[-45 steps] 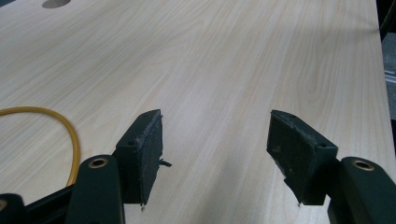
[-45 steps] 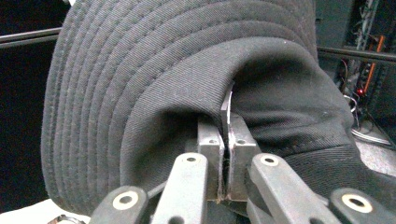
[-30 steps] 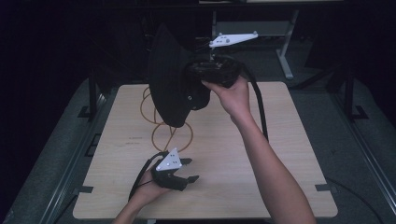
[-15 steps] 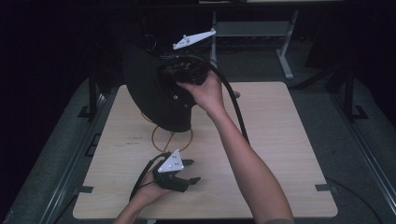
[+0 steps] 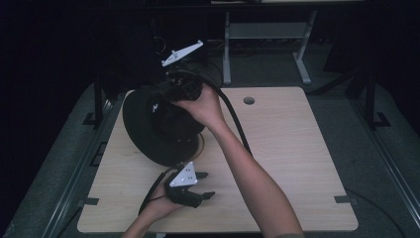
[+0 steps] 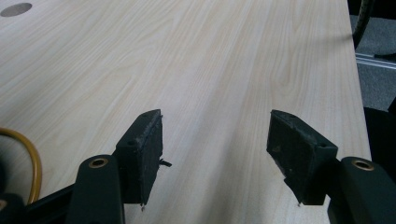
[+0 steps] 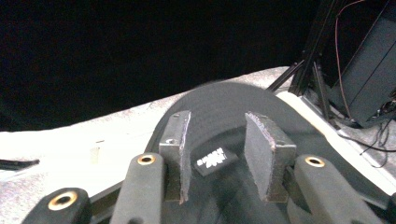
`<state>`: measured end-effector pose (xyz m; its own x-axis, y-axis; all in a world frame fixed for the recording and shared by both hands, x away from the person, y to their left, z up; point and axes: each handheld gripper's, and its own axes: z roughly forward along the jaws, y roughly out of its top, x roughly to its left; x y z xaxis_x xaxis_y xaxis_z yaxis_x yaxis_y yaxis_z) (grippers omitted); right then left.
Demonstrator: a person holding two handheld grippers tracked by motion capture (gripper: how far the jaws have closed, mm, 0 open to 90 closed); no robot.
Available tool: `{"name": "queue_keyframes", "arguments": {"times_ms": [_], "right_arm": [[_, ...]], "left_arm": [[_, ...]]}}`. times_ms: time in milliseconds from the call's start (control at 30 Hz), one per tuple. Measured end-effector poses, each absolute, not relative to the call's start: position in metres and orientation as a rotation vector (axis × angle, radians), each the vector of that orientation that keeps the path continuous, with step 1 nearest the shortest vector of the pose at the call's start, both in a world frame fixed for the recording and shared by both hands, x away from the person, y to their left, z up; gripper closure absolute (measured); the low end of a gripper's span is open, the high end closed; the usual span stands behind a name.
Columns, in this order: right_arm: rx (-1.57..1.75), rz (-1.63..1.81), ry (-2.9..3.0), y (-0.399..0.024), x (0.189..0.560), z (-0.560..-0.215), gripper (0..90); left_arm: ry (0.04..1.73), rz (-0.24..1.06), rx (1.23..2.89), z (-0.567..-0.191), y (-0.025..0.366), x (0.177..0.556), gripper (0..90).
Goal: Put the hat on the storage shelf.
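Observation:
A black wide-brimmed hat (image 5: 148, 134) lies tilted over the left part of the wooden table (image 5: 297, 148), on top of an orange ring (image 5: 200, 145). My right gripper (image 5: 157, 101) is at the hat's crown. Its jaws have just been opening. In the right gripper view they stand apart (image 7: 217, 140) with the hat (image 7: 224, 102) and its white label (image 7: 215, 162) between them, and the pads do not press on it. My left gripper (image 5: 207, 184) rests near the front edge, open with nothing in it (image 6: 215, 154). A bit of the orange ring (image 6: 28, 158) shows beside it.
A round cable hole (image 5: 249, 100) sits at the table's far middle. A metal stand (image 5: 267, 34) is behind the table. Dark frame rails (image 5: 94, 99) run along both sides. The right gripper's thick black cable (image 5: 235, 124) arches over the forearm.
The right hand has carried the hat left and down, from hanging upright above the back to lying over the ring. Its jaws have parted. The left gripper has stayed put.

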<state>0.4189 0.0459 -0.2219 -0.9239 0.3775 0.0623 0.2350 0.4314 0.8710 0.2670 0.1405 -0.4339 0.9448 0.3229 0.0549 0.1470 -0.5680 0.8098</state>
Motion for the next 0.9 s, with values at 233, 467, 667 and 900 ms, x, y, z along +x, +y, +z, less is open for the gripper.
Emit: {"name": "queue_keyframes", "arguments": {"times_ms": [233, 467, 667, 900], "right_arm": [[0.604, 1.534, 2.531, 0.023, 0.422, -0.229, 52.0], [0.630, 1.555, 2.509, 0.003, 0.420, -0.232, 48.1], [0.656, 1.576, 2.493, -0.015, 0.419, -0.235, 45.7], [0.702, 1.575, 2.464, -0.036, 0.418, -0.242, 44.0]], "left_arm": [[0.360, 0.243, 2.167, -0.434, 0.142, 0.268, 35.2], [0.378, 0.250, 2.157, -0.433, 0.146, 0.269, 34.6], [0.399, 0.251, 2.142, -0.434, 0.147, 0.270, 32.5], [0.407, 0.258, 2.146, -0.433, 0.150, 0.271, 31.6]]}}
